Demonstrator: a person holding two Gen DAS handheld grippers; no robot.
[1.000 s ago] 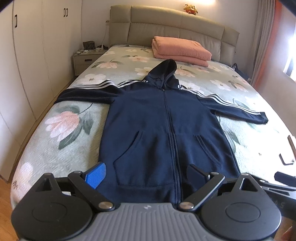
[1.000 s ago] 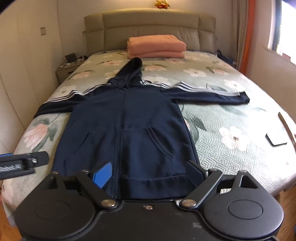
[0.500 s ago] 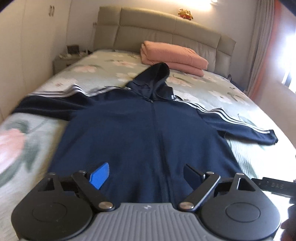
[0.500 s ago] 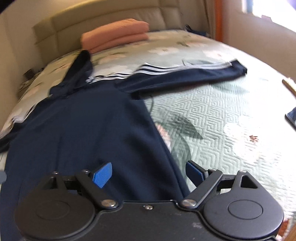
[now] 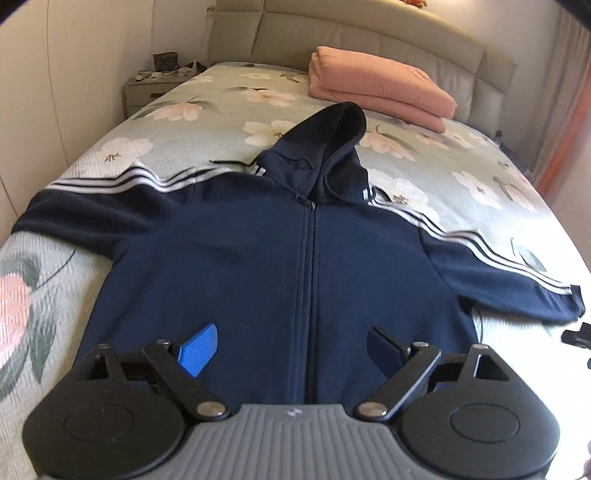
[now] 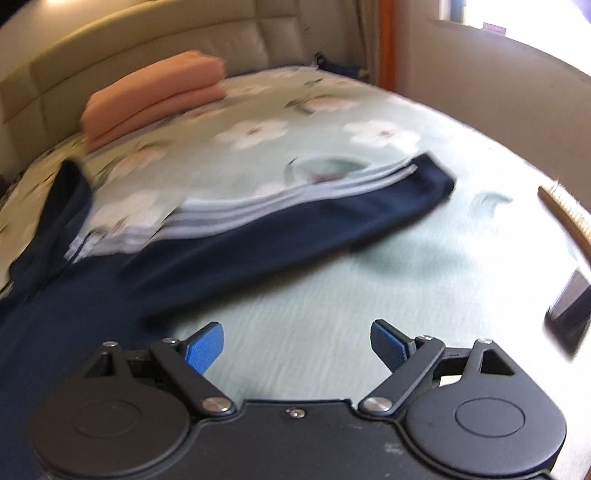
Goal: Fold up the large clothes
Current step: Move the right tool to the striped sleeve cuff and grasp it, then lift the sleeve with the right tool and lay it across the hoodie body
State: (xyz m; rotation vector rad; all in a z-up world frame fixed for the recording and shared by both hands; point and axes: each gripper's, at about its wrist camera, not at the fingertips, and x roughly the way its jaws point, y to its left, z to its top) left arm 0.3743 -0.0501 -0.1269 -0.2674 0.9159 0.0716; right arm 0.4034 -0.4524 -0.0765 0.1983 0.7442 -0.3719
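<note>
A navy zip hoodie (image 5: 280, 258) with white sleeve stripes lies flat, front up, on the floral bed (image 5: 207, 107), sleeves spread and hood toward the headboard. My left gripper (image 5: 291, 350) is open and empty above the hoodie's chest, over the zip. My right gripper (image 6: 297, 343) is open and empty above bare bedspread, just below the hoodie's right sleeve (image 6: 295, 221). The sleeve's cuff (image 6: 432, 181) lies to the upper right. The right wrist view is motion-blurred.
A folded pink blanket (image 5: 376, 88) lies by the padded headboard (image 5: 369, 33). A nightstand (image 5: 147, 88) stands at the far left. A dark flat object (image 6: 569, 310) and a brown strip (image 6: 565, 218) lie on the bed's right side.
Both grippers have moved forward over the bed. The left went up the hoodie's body toward the chest. The right swung right, off the body toward the right sleeve. Both stayed open.
</note>
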